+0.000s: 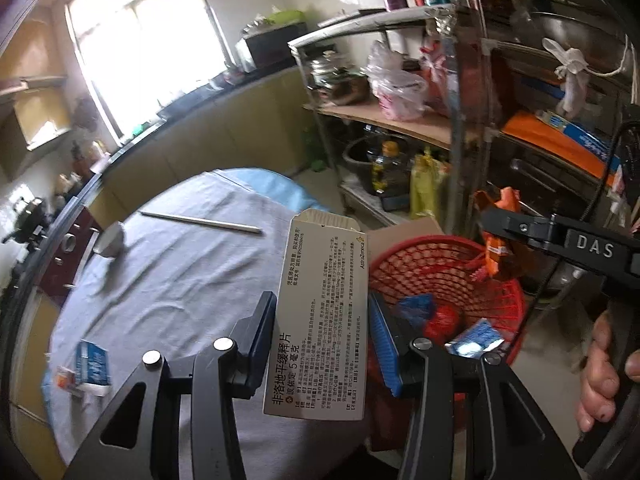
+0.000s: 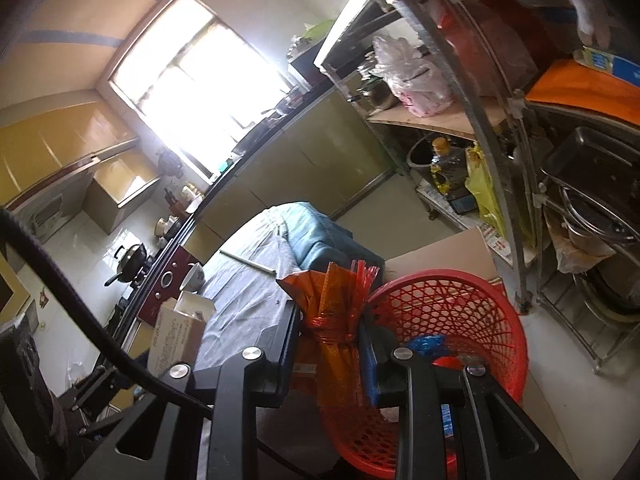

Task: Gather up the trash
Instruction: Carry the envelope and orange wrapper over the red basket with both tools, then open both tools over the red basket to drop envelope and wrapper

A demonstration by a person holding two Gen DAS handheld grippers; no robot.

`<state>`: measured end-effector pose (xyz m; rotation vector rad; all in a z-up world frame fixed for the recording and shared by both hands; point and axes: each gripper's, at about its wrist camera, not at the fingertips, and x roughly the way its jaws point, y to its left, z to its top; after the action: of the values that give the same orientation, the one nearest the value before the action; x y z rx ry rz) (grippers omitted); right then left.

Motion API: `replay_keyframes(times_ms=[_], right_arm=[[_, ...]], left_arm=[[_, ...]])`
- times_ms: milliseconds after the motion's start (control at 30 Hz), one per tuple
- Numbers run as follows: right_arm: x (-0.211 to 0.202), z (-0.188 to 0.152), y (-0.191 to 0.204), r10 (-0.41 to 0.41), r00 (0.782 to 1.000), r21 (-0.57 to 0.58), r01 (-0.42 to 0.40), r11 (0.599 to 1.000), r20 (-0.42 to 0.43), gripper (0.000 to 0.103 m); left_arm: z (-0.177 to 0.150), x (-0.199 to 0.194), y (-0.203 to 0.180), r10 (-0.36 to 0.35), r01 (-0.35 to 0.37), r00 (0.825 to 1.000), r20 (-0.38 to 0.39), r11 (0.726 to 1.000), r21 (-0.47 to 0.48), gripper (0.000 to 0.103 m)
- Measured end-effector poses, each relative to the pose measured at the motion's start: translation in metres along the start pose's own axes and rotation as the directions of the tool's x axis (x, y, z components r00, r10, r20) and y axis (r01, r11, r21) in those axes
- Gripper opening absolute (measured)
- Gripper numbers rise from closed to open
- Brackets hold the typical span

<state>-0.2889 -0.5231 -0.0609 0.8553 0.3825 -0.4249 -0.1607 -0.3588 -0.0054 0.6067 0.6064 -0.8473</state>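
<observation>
- Basket (image 1: 516,292), red mesh, stands beside the table (image 1: 180,280) and already holds scraps; delivery is the step in hand.
- Box (image 1: 320,320), a printed carton, is clamped upright in the left gripper (image 1: 320,340) at the table edge, just short of the basket.
- Wrapper (image 2: 336,320), orange-red, is pinched in the right gripper (image 2: 328,344) by the basket rim.
- Next, I judge: carry each over the rim, then part the jaws.
- Blue packet (image 1: 93,364) remains on the table.

One medicine box (image 1: 320,316); one red basket (image 1: 448,272); two tools (image 1: 320,340)
</observation>
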Motion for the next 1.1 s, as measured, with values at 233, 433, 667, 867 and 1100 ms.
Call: replay_keyframes(times_ms=[233,433,667,867,1100], right_arm=[[0.002,0.000,-0.016,-0.023,1.000,0.032,0.023,0.999,-0.012,0.030],[0.006,0.001,-0.029,-0.040,0.999,0.057,0.041,0.998,-0.022,0.030],[0.007,0.001,-0.035,-0.052,0.998,0.073,0.054,0.996,-0.026,0.030],[0.013,0.001,-0.040,-0.051,0.997,0.111,0.057,0.992,-0.053,0.032],[0.009,0.005,-0.044,-0.064,0.997,0.152,0.069,0.986,-0.043,0.035]], left_arm=[[-0.001,0.021,-0.018,-0.068,0.068,0.996,-0.065,0.998,0.000,0.049],[0.000,0.026,-0.027,-0.082,0.083,0.994,-0.067,0.996,0.014,0.049],[0.000,0.029,-0.032,-0.093,0.096,0.993,-0.068,0.995,0.031,0.049],[0.002,0.033,-0.036,-0.124,0.127,0.990,-0.072,0.991,0.043,0.049],[0.002,0.027,-0.034,-0.151,0.154,0.987,-0.053,0.987,0.048,0.062]])
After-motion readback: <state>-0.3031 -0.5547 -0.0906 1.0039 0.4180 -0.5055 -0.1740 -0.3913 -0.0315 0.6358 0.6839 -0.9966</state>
